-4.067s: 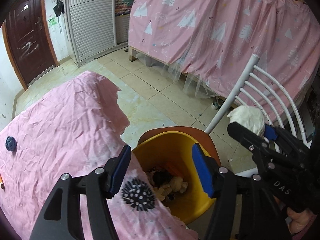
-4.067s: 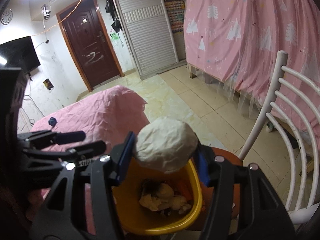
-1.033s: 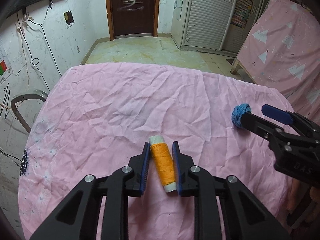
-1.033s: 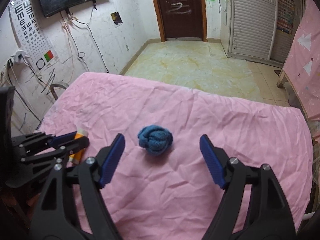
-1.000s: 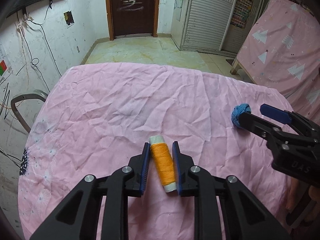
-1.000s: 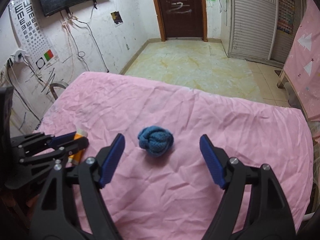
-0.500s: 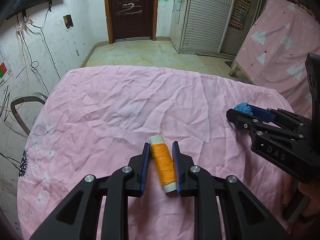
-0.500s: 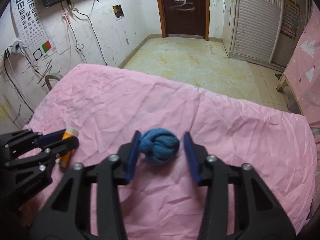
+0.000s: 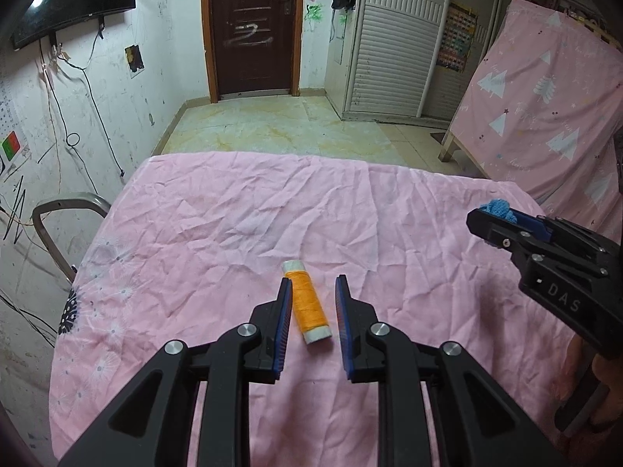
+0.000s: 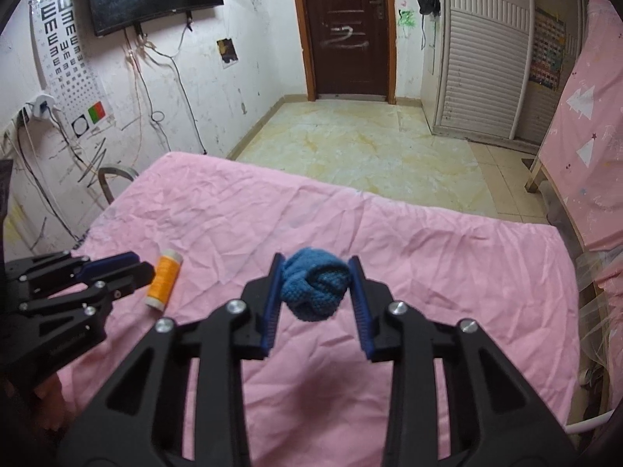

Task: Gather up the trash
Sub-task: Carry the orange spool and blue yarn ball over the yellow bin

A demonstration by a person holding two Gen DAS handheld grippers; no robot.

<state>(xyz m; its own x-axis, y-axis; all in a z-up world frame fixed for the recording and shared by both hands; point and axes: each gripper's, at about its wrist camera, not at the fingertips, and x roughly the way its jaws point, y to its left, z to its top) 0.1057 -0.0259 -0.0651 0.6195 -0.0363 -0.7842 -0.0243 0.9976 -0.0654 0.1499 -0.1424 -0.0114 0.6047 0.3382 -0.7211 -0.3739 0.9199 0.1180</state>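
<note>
An orange thread spool point(image 9: 307, 307) lies on the pink tablecloth point(image 9: 233, 233). My left gripper point(image 9: 312, 278) hovers just over it with its jaws narrow. A strip of cloth shows between the spool and the right pad, so the spool is not gripped. In the right wrist view the spool point(image 10: 163, 280) rests just past the left gripper point(image 10: 142, 266). My right gripper point(image 10: 316, 258) is shut on a blue knitted ball point(image 10: 315, 288), both pads pressing its sides, raised a little above the cloth. The ball point(image 9: 496, 206) peeks over the right gripper point(image 9: 490, 214) at the table's right side.
A metal chair frame point(image 9: 66, 210) stands off the table's left edge. A bed hung with pink fabric point(image 9: 545, 116) is close on the right. A white rail point(image 10: 584, 424) shows at the lower right. Tiled floor point(image 10: 350, 148) runs beyond the far edge to a dark door point(image 10: 346, 27).
My right jaws closed on the blue ball and raised it off the cloth. My left gripper rose and drew back; the spool stayed on the cloth and no longer fills the jaws.
</note>
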